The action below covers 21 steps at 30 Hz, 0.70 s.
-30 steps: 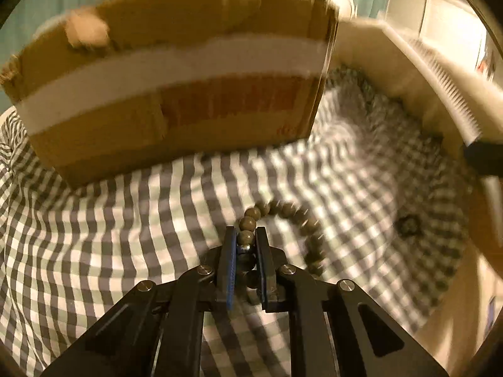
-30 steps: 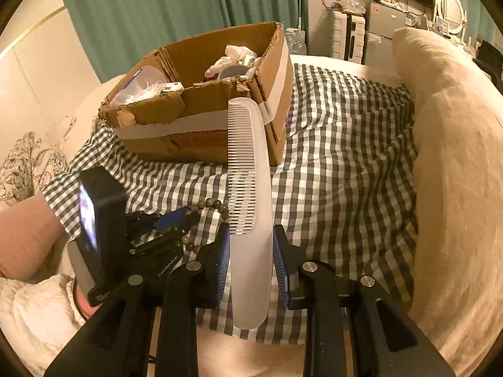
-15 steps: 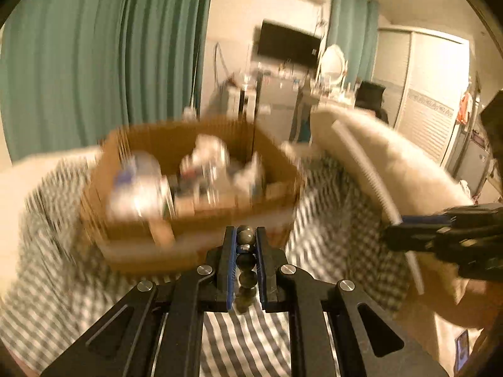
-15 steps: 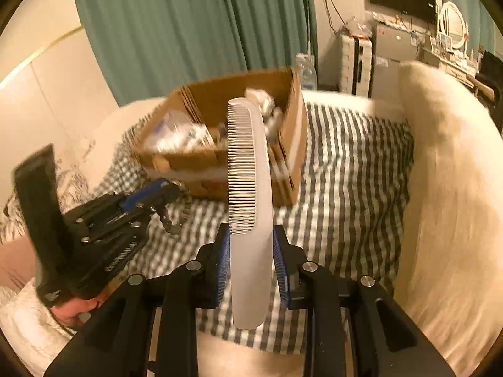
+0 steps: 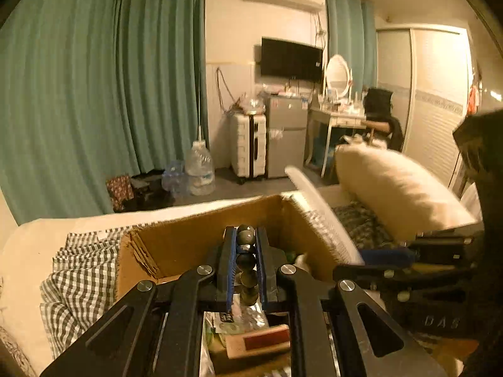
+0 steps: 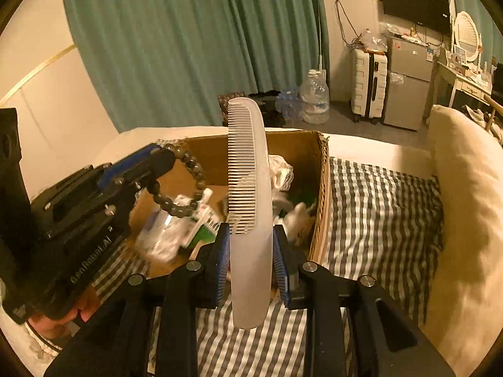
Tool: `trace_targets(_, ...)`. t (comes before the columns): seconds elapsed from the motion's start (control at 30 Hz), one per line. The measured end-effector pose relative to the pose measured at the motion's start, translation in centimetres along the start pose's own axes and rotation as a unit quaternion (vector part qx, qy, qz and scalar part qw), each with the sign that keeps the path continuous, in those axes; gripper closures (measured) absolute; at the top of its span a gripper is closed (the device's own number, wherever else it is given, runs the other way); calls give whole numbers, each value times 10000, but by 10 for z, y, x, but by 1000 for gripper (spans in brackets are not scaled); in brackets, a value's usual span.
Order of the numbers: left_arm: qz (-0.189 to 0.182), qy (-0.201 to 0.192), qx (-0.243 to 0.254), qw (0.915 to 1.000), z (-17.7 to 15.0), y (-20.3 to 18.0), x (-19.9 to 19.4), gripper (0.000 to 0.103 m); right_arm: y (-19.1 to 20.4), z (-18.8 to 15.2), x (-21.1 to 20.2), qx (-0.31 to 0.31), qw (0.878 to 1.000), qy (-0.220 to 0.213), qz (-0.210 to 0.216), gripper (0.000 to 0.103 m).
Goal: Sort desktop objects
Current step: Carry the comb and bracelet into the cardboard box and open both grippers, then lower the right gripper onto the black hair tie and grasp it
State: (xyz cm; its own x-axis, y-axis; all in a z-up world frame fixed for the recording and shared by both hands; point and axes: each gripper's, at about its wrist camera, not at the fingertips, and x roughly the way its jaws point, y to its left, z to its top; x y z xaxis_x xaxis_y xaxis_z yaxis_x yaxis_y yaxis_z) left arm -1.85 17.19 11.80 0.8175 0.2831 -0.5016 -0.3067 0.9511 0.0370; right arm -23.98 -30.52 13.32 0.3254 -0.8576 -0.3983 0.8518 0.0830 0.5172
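My left gripper [image 5: 245, 235] is shut on a dark bead bracelet [image 5: 245, 260], held in the air over the open cardboard box [image 5: 188, 245]. In the right wrist view the bracelet [image 6: 176, 209] dangles in a loop from the left gripper [image 6: 163, 154] above the box [image 6: 308, 147]. My right gripper [image 6: 250, 235] is shut on the handle of a white comb [image 6: 248, 163], which stands upright with its teeth to the left, at the box's near side. From the left wrist, the comb [image 5: 320, 216] slants over the box's right wall, with the right gripper [image 5: 361, 260] behind it.
The box holds a toothpaste tube [image 6: 204, 213], clear plastic and crumpled white items. It sits on a grey checked cloth [image 6: 377, 220] on a bed, beside a cream pillow [image 6: 465, 188]. A hand [image 6: 56, 323] grips the left tool. A curtain, water jugs and a fridge stand beyond.
Both grippers have risen from the cloth and moved forward to the box. The bracelet was lifted off the cloth and now hangs over the box. The comb stays clamped.
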Motion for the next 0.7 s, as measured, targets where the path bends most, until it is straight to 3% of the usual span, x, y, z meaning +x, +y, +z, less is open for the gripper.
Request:
trace_targets(0.03,3,22,-40,10000,-3,3,8,92,-4,4,8,35,10000,0,-20,77)
trace_targets(0.1,62,62,-132,9999,-8,12,20,88,-16,11,21,222,9997,2,-58,61)
trace_targets(0.13,102,131,-173,9997,-12,15,24,76,-22,14,24,329,9995,17,-37,49)
trace_targets(0.17,134,207,-213,9995,-16,19,27,50,-29,15,25,438,9990,11,-17,48)
trace_targets(0.23,303,161,-366,9987,-26,29,21,17,-40,14,18,551,9985,-24,-52,48)
trace_targets(0.27,262,56,-338,9991,-31,31,15,9,-43,13,13,564,9984,-38,-87,48)
trace_targets(0.47,459,98,-513,9976,-58,23,-22,0,-38,-29,-32,175,9991,12,-391,48)
trace_targets(0.57,511,105,-59,9986,-65,5,-47,0,-29,-54,-44,-146,9983,224,-522,48)
trace_targets(0.7,558,268,284,9977,-76,-15,-75,0,-32,-94,-56,-18,9978,457,-483,48)
